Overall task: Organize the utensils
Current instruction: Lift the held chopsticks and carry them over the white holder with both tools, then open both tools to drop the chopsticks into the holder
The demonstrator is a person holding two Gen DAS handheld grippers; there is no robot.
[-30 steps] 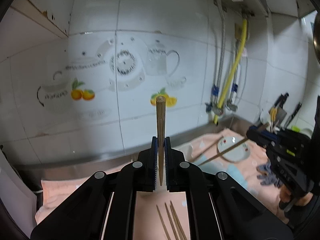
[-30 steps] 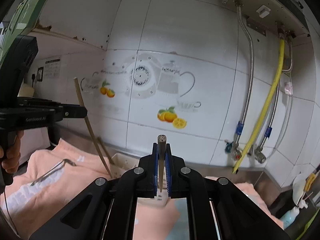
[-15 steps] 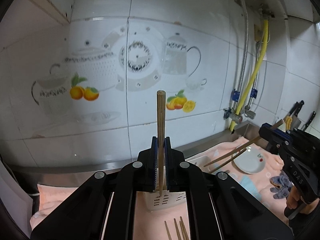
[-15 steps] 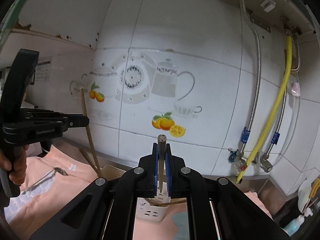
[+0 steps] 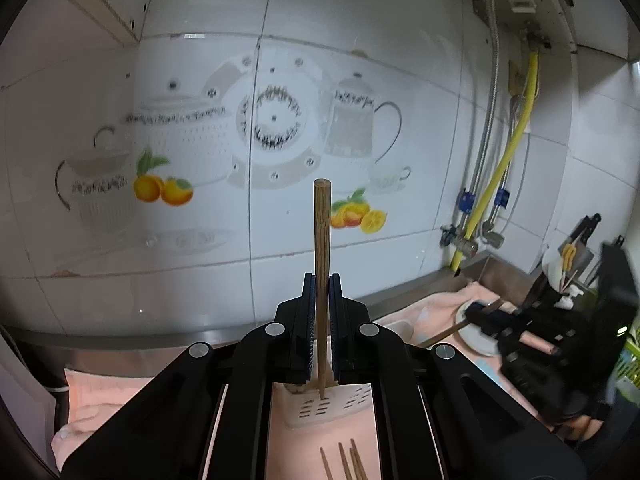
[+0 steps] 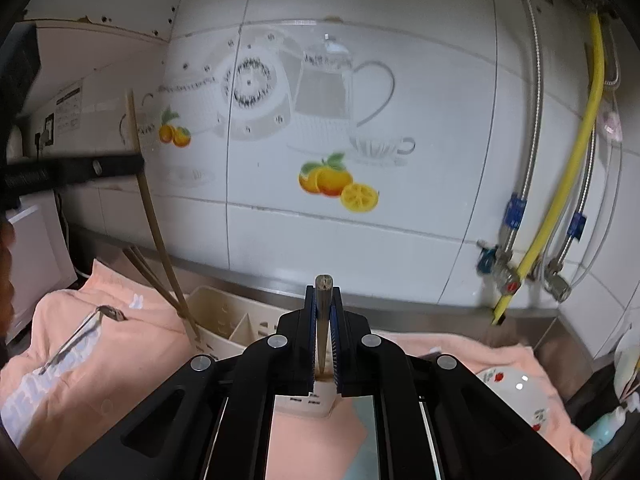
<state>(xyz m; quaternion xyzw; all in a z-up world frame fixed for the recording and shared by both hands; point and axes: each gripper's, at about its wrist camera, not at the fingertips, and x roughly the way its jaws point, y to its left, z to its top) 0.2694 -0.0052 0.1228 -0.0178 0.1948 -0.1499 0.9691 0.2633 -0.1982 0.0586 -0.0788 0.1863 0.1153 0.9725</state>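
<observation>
My left gripper [image 5: 320, 280] is shut on an upright wooden chopstick [image 5: 322, 232], whose lower tip hangs at the rim of the cream slotted utensil holder [image 5: 332, 404]. In the right wrist view this left gripper [image 6: 136, 164] comes in from the left, and its chopstick [image 6: 152, 220] slants down to the left corner of the holder [image 6: 224, 316], beside two chopsticks [image 6: 148, 272] leaning there. My right gripper [image 6: 323, 292] is shut on another chopstick [image 6: 323, 282], seen end-on just above the holder's near wall. From the left wrist view the right gripper [image 5: 468, 314] is blurred.
A pink towel [image 6: 100, 380] covers the counter, with a metal utensil [image 6: 76, 340] lying on its left part. Three loose chopsticks [image 5: 344, 460] lie in front of the holder. A white plate [image 6: 516, 396] sits at the right. Yellow and braided hoses [image 6: 560, 184] run down the tiled wall.
Both grippers have moved in toward the holder, which now fills the space under their fingers. The right gripper has come lower and further left. Both stay shut on their chopsticks.
</observation>
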